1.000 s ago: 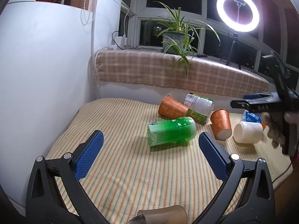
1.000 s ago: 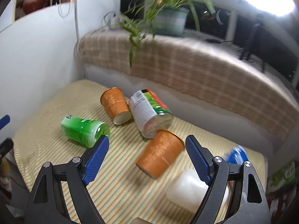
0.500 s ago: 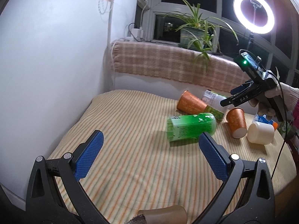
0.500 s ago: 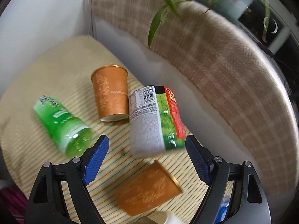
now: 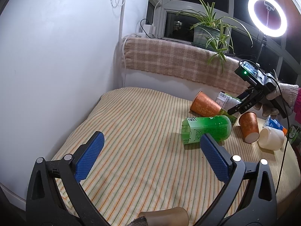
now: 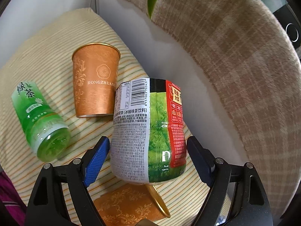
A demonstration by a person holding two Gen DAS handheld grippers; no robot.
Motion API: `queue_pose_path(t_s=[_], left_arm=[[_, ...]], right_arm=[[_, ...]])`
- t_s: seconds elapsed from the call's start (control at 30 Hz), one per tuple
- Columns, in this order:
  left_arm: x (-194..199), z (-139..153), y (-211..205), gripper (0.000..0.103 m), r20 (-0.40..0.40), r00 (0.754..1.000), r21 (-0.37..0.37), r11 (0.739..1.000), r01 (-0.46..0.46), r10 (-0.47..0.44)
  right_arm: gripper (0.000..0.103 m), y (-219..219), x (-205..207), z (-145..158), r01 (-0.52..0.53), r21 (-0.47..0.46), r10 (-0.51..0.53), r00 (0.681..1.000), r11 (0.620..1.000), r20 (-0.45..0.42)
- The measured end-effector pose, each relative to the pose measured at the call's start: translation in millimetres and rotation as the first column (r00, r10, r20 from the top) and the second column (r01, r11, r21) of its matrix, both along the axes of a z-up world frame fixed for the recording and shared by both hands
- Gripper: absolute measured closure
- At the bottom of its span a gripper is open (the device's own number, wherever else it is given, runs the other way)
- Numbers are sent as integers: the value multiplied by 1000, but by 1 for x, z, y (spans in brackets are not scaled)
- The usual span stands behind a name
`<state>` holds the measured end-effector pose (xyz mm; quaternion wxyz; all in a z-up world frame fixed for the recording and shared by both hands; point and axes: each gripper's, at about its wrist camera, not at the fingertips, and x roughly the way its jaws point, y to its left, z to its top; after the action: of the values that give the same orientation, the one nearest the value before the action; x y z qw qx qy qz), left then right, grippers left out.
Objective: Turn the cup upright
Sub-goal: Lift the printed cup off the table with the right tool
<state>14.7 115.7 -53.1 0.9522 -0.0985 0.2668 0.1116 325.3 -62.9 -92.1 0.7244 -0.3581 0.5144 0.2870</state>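
Several cups lie on their sides on the striped cloth (image 5: 141,131). A labelled green-and-red cup (image 6: 148,131) lies between the open jaws of my right gripper (image 6: 148,156), with a gap on each side. An orange paper cup (image 6: 96,82) lies beside it at the left, and a second orange cup (image 6: 129,205) lies under my right gripper. A clear green cup (image 6: 41,120) lies further left; it also shows in the left wrist view (image 5: 205,130). My left gripper (image 5: 150,158) is open and empty above the cloth, short of the green cup. My right gripper shows there too (image 5: 231,111).
A white cup (image 5: 270,138) lies on its side at the far right next to a blue packet (image 5: 274,125). A plaid-covered sill (image 5: 178,64) with a potted plant (image 5: 207,33) runs behind. A white wall (image 5: 56,66) stands left. A ring light (image 5: 267,17) glows at the back right.
My right gripper has dropped and moved in, so the labelled cup now lies between its jaws. My left gripper has drawn back and turned left a little.
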Motion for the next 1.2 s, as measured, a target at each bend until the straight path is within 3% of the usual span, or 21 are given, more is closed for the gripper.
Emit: queue_pose_path(t_s=[0.53, 0.97, 1.2], left_arm=[[2, -1, -1, 0, -4, 1000, 5, 1000, -2, 2], [-6, 2, -7, 0, 6, 1000, 10, 1000, 9, -10], [-12, 10, -14, 0, 25, 999, 15, 1000, 23, -24]], right_arm=[[19, 31, 12, -21, -41, -49, 43, 998, 998, 50], [19, -3, -19, 18, -33, 42, 28, 992, 999, 122], [19, -18, -42, 60, -35, 125, 12, 983, 992, 183]])
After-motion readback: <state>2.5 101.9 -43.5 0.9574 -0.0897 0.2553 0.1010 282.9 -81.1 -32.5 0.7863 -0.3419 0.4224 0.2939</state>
